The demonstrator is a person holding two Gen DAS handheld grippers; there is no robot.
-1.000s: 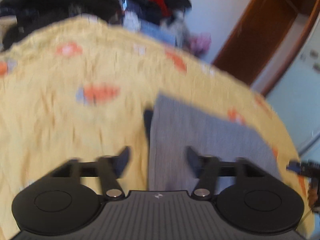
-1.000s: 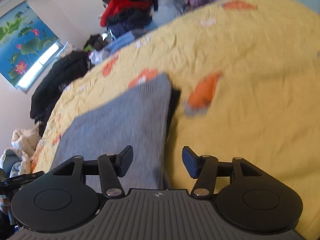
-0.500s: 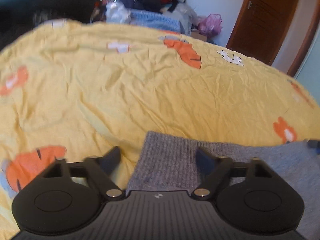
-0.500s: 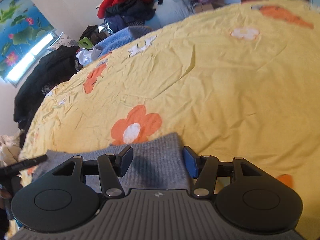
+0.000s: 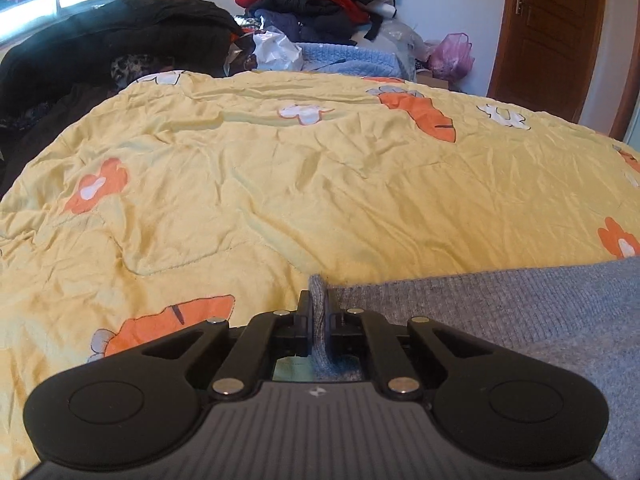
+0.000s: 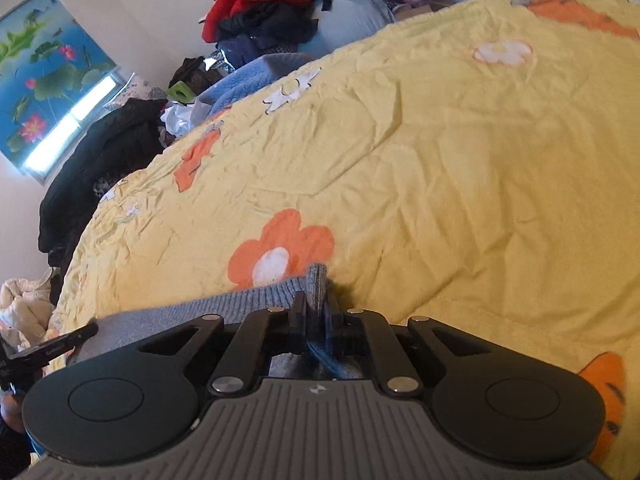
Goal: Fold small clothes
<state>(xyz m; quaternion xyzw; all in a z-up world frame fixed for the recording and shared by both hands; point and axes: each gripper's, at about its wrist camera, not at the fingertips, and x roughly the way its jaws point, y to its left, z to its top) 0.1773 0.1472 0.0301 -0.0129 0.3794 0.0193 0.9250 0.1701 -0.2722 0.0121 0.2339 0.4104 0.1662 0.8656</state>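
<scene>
A grey ribbed knit garment [image 5: 500,312] lies on the near part of a yellow flowered quilt [image 5: 320,184]. My left gripper [image 5: 318,300] is shut on the garment's left corner, a pinched fold of knit standing up between its fingers. In the right wrist view the same grey garment [image 6: 224,308] runs off to the left, and my right gripper [image 6: 316,300] is shut on its right corner, with knit bunched between the pads. The garment's near part is hidden under both grippers.
The yellow quilt [image 6: 460,160] covers the bed ahead. Beyond its far edge are a black coat [image 5: 100,44], a heap of red and dark clothes [image 5: 316,0], a blue knit [image 5: 348,58] and a pink bag [image 5: 450,54]. A brown door [image 5: 552,32] stands at right.
Both grippers swung over to the garment's far corners, sank onto them and closed on the knit. A second ago both stood open above the garment.
</scene>
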